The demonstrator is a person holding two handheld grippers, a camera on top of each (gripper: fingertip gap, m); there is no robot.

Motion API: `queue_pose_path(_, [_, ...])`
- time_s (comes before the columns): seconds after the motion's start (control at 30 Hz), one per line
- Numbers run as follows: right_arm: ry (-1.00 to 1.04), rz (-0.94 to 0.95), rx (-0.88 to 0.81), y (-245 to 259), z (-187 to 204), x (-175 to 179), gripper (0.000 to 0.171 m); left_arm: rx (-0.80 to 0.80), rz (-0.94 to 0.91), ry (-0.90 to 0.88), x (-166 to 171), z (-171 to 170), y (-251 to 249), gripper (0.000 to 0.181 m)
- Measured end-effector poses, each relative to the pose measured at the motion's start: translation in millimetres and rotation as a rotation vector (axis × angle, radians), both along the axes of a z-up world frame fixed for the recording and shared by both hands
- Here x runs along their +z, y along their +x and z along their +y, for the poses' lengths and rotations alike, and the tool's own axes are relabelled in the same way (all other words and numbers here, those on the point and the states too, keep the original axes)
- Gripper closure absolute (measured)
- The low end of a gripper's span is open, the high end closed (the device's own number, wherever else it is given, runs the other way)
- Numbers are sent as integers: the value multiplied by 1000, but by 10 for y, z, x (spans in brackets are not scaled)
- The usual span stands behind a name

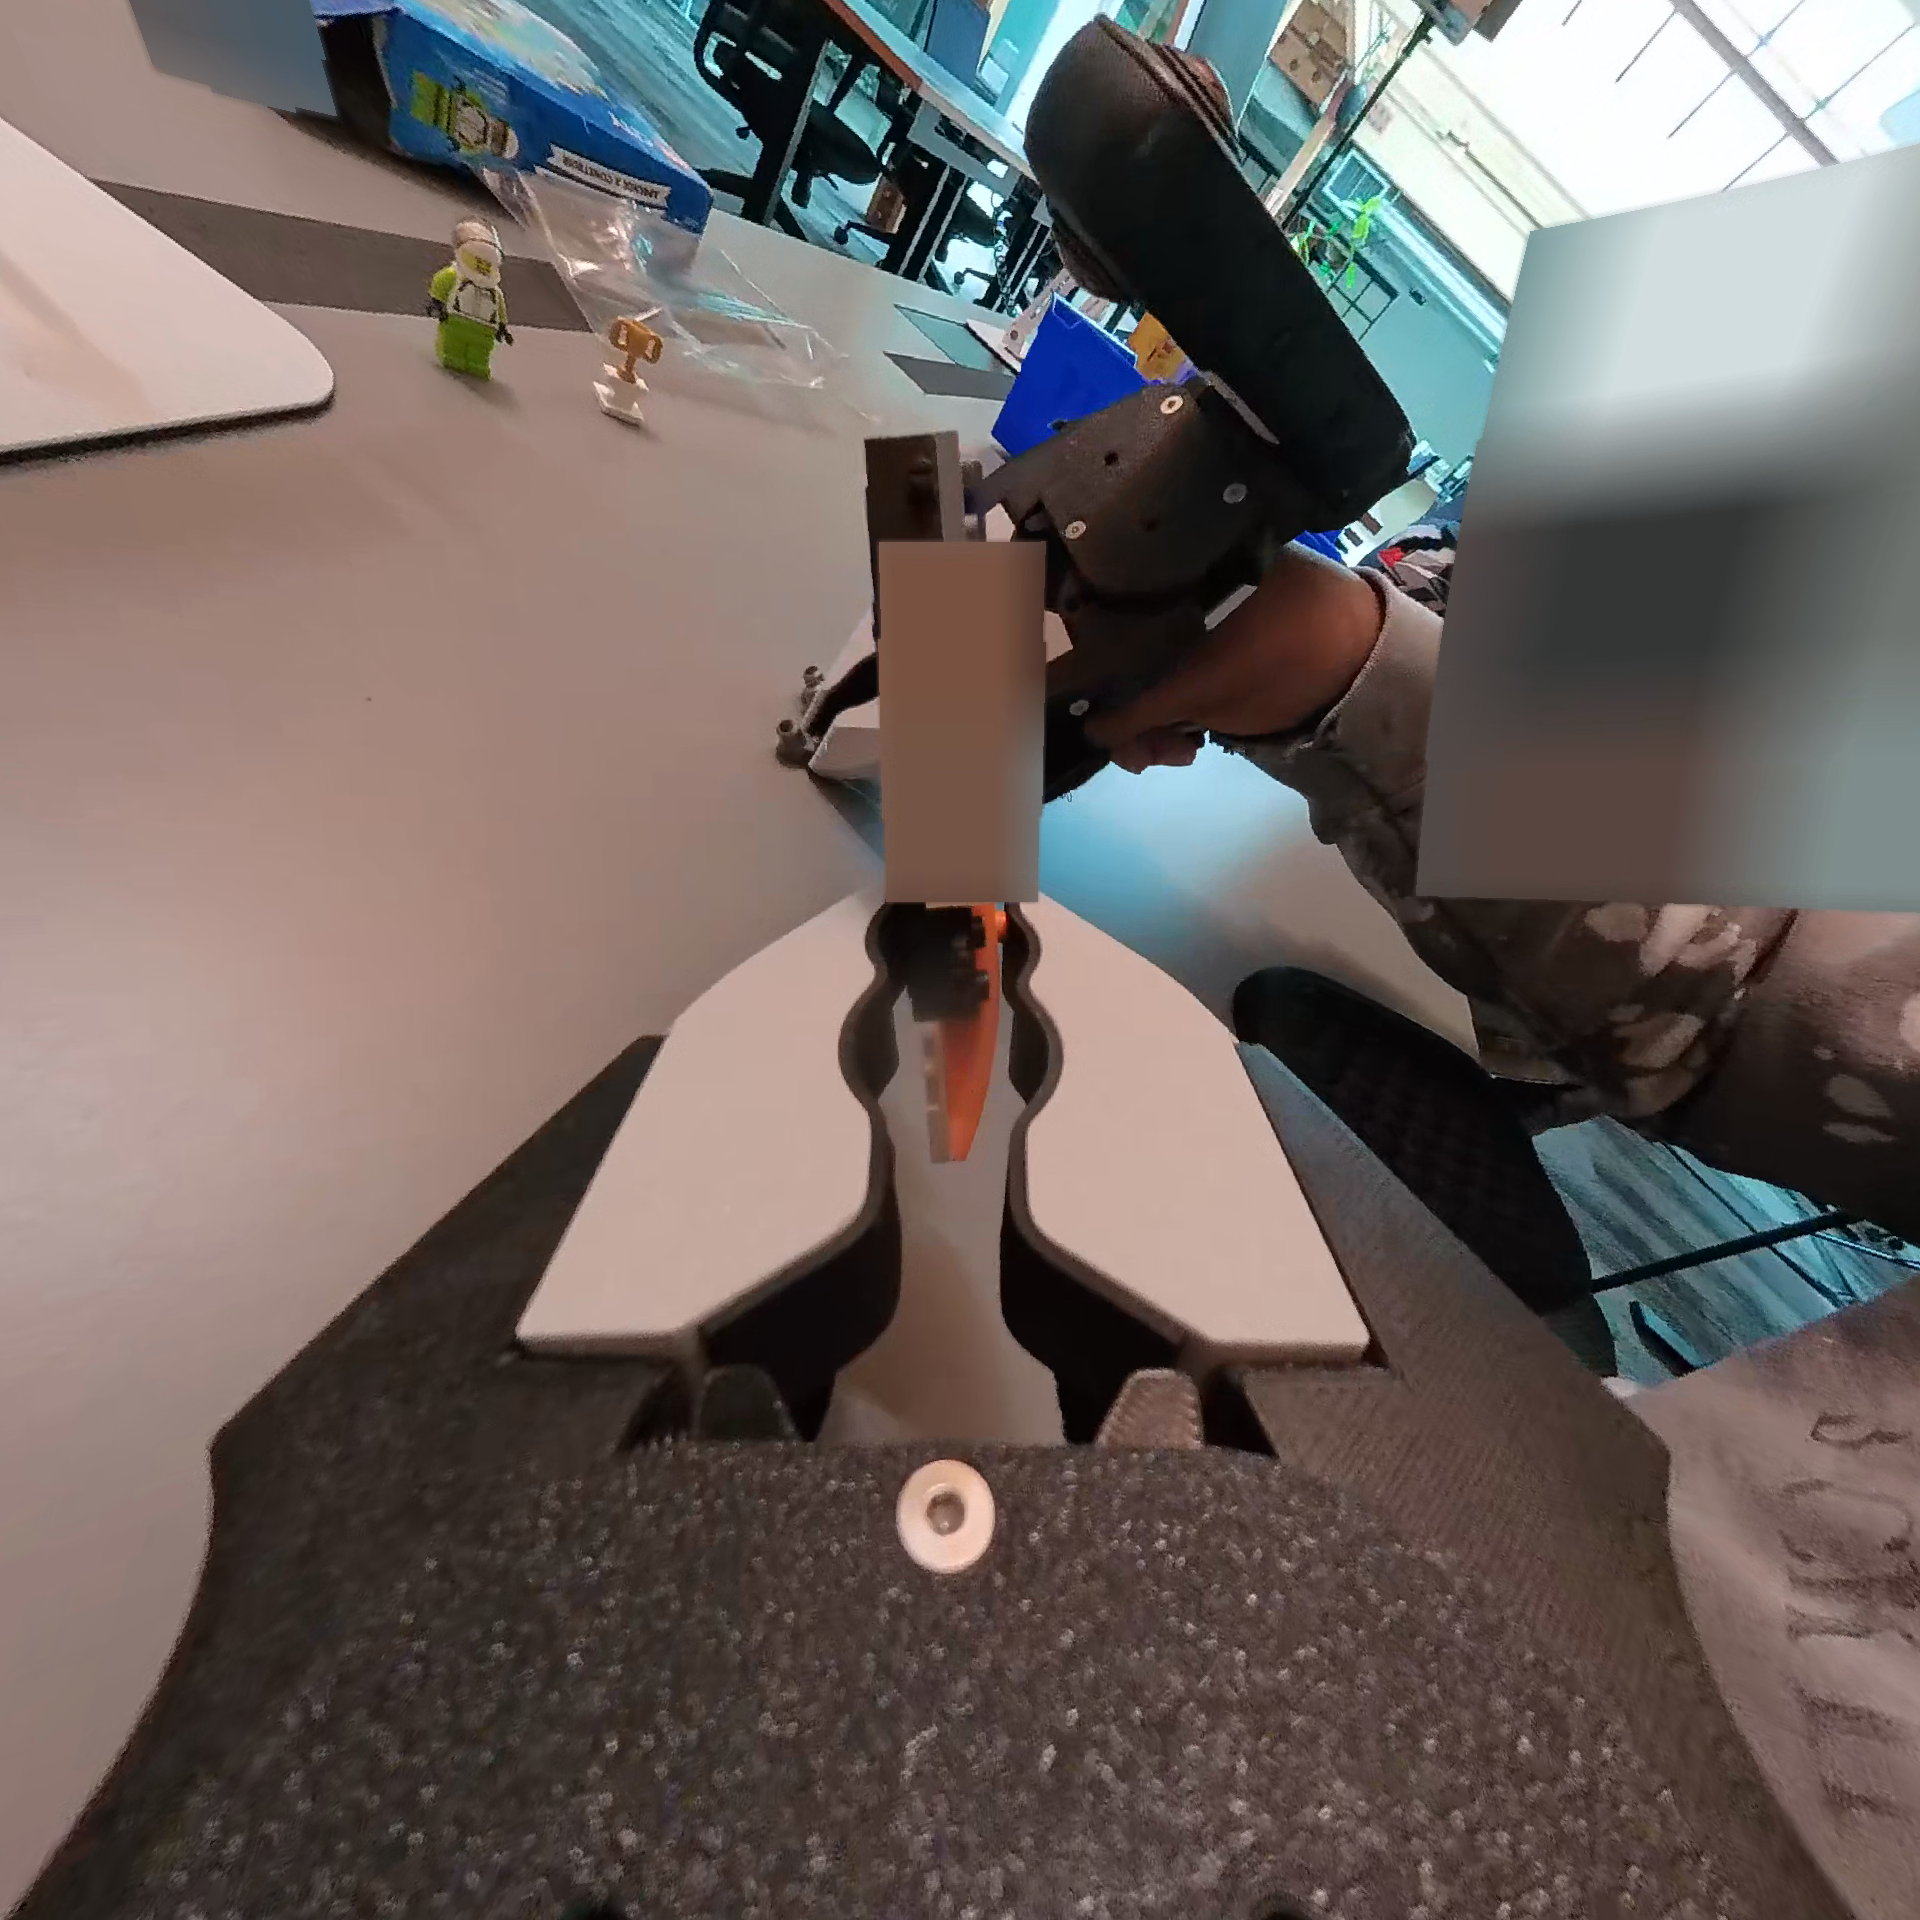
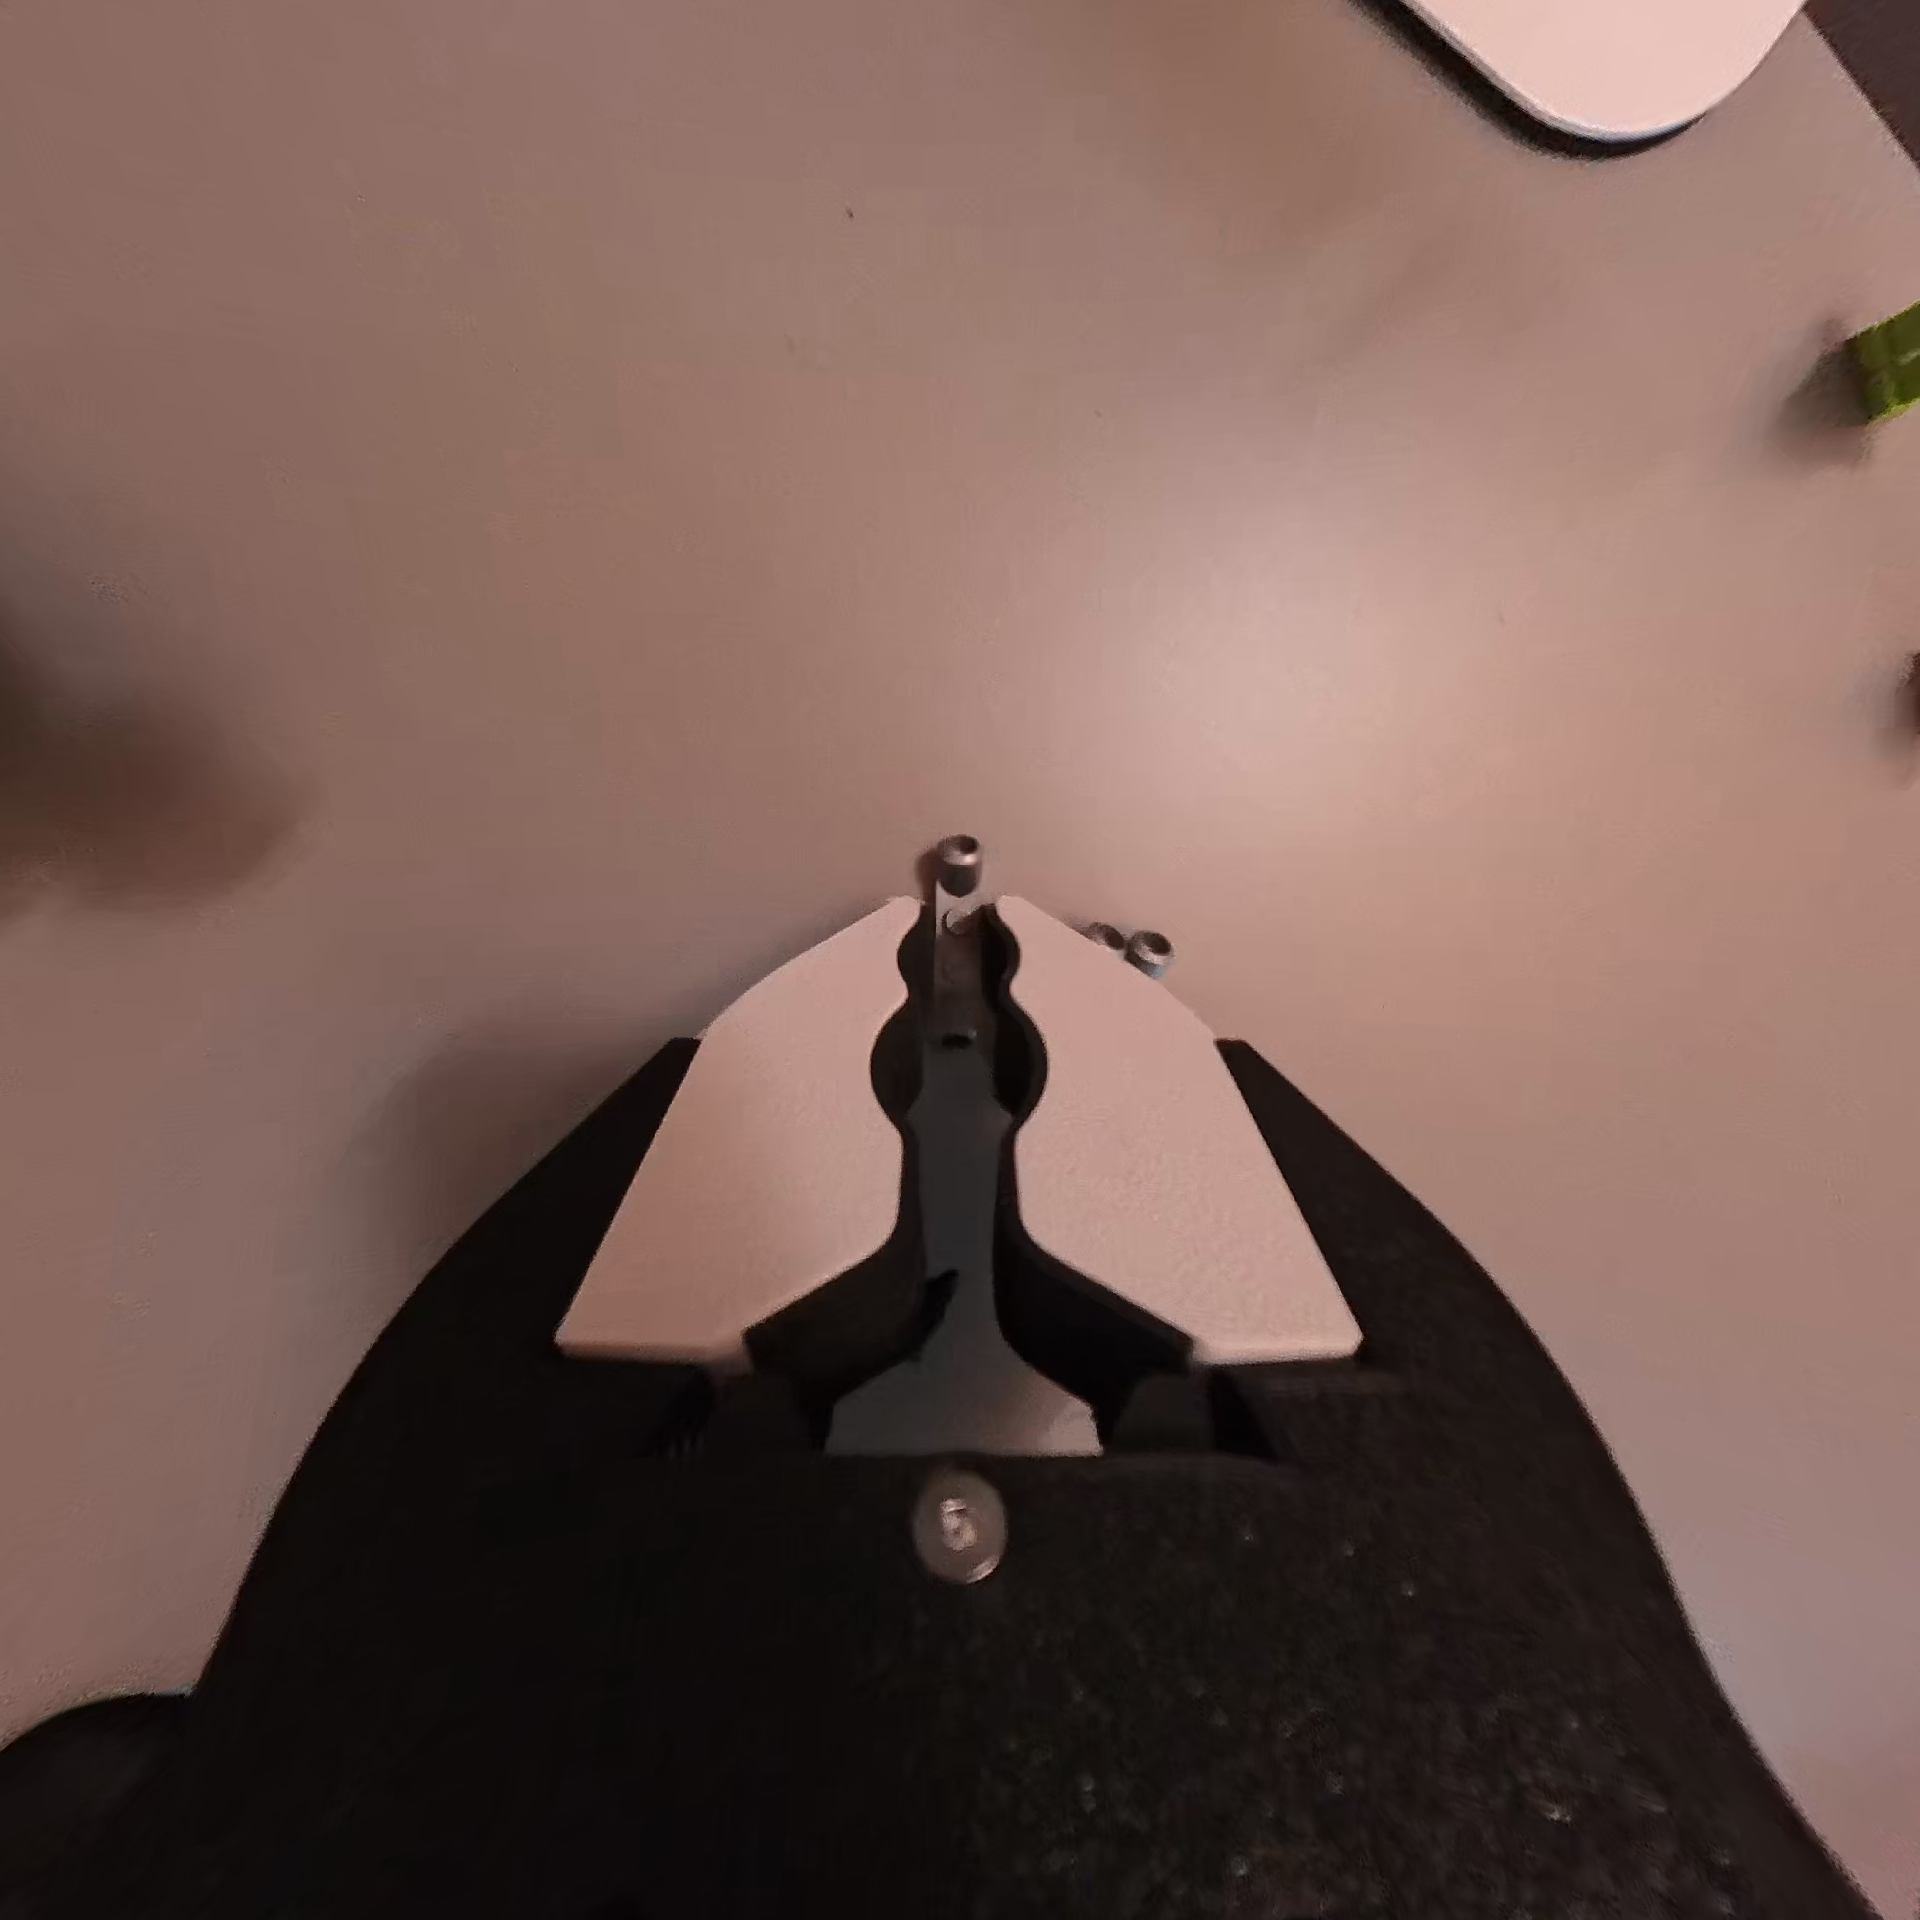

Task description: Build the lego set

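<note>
Left wrist view: right gripper [image 1: 821, 717] angled down, tips on table [image 1: 416, 727].

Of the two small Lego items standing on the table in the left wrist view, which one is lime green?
The minifigure, standing farther left by the white pad. The other item, the small trophy to its right, is gold on a white base.

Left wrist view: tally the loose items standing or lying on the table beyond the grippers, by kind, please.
Green minifigure: 1
Gold trophy on a white base: 1
Clear plastic bag: 1
Blue set box: 1
Total: 4
</note>
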State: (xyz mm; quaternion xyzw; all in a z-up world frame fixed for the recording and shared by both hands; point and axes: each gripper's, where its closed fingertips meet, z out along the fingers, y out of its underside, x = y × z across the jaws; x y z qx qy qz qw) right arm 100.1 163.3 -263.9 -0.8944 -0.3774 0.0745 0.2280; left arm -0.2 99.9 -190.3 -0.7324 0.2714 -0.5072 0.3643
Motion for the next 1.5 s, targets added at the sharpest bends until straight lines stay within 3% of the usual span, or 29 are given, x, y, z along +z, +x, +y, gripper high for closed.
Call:
queue_pose_path(0.13, [134, 40, 122, -125, 15, 133, 164, 1, -1, -6, -3, 6, -3, 164])
queue_pose_path(0.27, [524, 269, 365, -564, -169, 1026, 164, 8, 5, -4, -8, 19, -9, 164])
queue_pose_path(0.37, [648, 262, 448, -779, -368, 1385, 164, 8, 7, -1, 0, 5, 15, 164])
queue_pose_path(0.57, [744, 109, 497, -951, -476, 1282, 164, 1, 17, 53, 77, -77, 48, 164])
queue_pose_path(0.77, [772, 99, 470, -938, -498, 1352, 163, -8, 26, 142, 180, -127, 57, 164])
queue_pose_path(0.97, [819, 200, 451, -954, -564, 1505, 163, 1, 21, 259, 323, -162, 49, 163])
queue_pose_path(1.3, [892, 245, 484, -940, -624, 1627, 163, -46, -25, 286, 450, -272, 84, 162])
queue_pose_path(1.4, [881, 220, 485, -939, -614, 1595, 163, -46, -42, 233, 424, -258, 83, 162])
queue_pose_path(1.5, [811, 194, 465, -927, -570, 1526, 163, -60, -129, 29, 391, -258, 113, 163])
